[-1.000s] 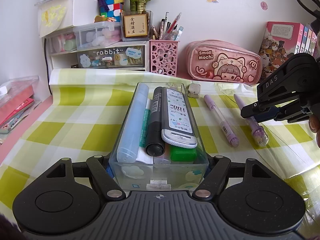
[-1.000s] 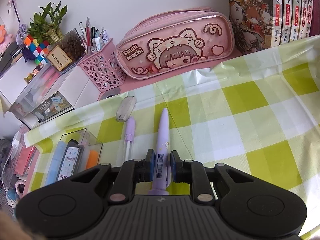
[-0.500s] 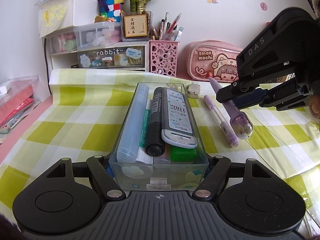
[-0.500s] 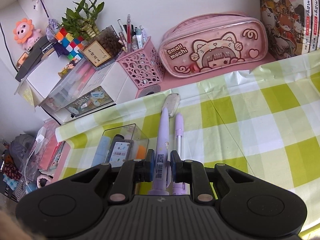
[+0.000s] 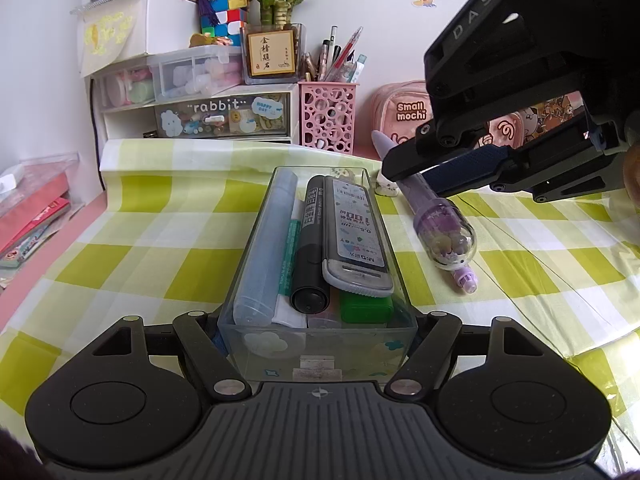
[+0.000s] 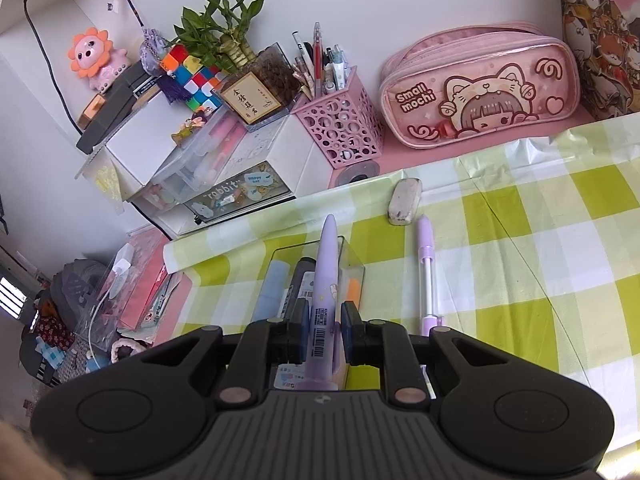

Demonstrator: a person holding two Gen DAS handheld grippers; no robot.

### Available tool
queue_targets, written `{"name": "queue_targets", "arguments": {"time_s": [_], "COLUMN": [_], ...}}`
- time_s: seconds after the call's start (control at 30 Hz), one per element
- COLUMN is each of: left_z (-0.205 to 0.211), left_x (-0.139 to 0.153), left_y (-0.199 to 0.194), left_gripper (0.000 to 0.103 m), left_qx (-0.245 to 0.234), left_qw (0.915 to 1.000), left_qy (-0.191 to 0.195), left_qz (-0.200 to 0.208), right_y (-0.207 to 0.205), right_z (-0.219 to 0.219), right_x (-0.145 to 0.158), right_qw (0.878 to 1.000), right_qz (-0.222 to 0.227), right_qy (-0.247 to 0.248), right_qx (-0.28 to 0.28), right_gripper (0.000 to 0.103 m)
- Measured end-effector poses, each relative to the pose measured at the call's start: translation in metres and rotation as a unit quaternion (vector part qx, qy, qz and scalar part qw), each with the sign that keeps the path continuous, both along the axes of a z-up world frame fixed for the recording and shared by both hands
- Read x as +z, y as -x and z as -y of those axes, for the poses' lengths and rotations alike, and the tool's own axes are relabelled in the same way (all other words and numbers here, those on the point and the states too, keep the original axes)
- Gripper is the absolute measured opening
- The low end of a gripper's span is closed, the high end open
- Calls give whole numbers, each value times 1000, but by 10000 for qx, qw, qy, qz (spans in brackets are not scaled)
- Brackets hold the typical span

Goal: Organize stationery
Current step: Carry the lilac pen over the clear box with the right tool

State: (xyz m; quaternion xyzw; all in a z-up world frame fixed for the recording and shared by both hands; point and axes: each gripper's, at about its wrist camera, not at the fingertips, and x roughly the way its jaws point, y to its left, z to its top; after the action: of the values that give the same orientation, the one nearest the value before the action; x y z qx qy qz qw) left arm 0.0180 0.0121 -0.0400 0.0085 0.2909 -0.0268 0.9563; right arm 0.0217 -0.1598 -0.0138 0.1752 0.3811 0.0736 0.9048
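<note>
A clear plastic tray (image 5: pixel 400 296) on the checked cloth holds a pale blue tube, a black marker (image 5: pixel 310 240), a grey refill case (image 5: pixel 354 236) and a green eraser. My left gripper (image 5: pixel 318 332) is shut on the tray's near end. My right gripper (image 6: pixel 325 338) is shut on a purple pen (image 6: pixel 325 280) and holds it in the air over the tray's right side; in the left wrist view the purple pen (image 5: pixel 444 228) has a clear bead-filled end. A second purple pen (image 6: pixel 427 268) lies on the cloth right of the tray.
A white eraser (image 6: pixel 405 201) lies behind the second pen. At the back stand a pink pen cup (image 6: pixel 340 128), a pink "Small mochi" pencil case (image 6: pixel 480 88), a drawer unit marked "rabbit" (image 5: pixel 224 114) and books at the right. Red folders lie at the left.
My right gripper has lifted the purple pen off the cloth and carried it left, from beside the second pen to above the tray. The left gripper and tray have stayed put.
</note>
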Motion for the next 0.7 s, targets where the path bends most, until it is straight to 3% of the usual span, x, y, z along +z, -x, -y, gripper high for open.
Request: {"name": "queue_targets", "arguments": {"time_s": [0.33, 0.7], "left_z": [-1, -1], "left_x": [0, 0], "left_y": [1, 1], "left_gripper": [73, 73], "left_qx": [-4, -5], "left_qw": [10000, 10000], "left_qy": [11, -11], "left_qz": [4, 7], "right_y": [-8, -16], "right_z": [-21, -27], "right_x": [3, -9], "right_qw": [9997, 9983], "right_qz": [-74, -398], "right_qy": [83, -246], "right_qx": [239, 348], "right_gripper": [10, 10]}}
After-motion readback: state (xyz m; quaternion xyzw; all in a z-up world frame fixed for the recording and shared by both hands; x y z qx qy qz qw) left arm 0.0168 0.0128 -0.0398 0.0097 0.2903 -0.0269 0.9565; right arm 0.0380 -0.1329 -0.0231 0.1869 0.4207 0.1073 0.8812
